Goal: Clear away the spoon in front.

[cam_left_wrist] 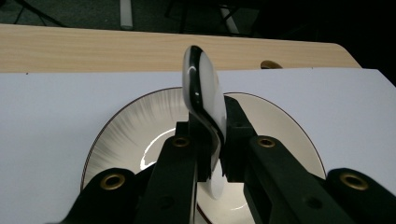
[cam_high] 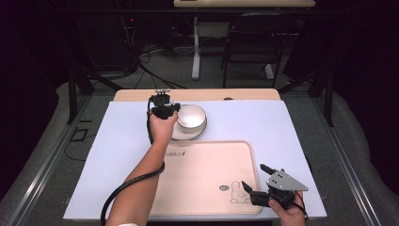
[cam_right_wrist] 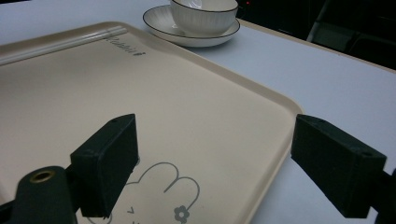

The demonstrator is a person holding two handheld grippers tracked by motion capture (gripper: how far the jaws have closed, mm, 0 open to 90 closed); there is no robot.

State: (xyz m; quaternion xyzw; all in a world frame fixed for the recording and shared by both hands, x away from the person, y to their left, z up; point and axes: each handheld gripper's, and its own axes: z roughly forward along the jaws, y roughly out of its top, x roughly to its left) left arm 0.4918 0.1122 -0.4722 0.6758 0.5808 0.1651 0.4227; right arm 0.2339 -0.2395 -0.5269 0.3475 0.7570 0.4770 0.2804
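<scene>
The bowl point(cam_high: 190, 116) sits on its saucer point(cam_high: 185, 134) near the far edge of the table point(cam_high: 282, 122); the left gripper point(cam_left_wrist: 211, 154) has its jaws clenched on the rim, probably to lift it; the right gripper point(cam_right_wrist: 215, 163) waits released over the tray point(cam_right_wrist: 196, 107).

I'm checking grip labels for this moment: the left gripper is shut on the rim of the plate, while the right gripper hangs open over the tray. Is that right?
Not quite. The left gripper is shut on the rim of the bowl, which stands on the plate; the left gripper view shows the rim pinched between its jaws. The rest holds: the right gripper hangs open over the tray.
</scene>
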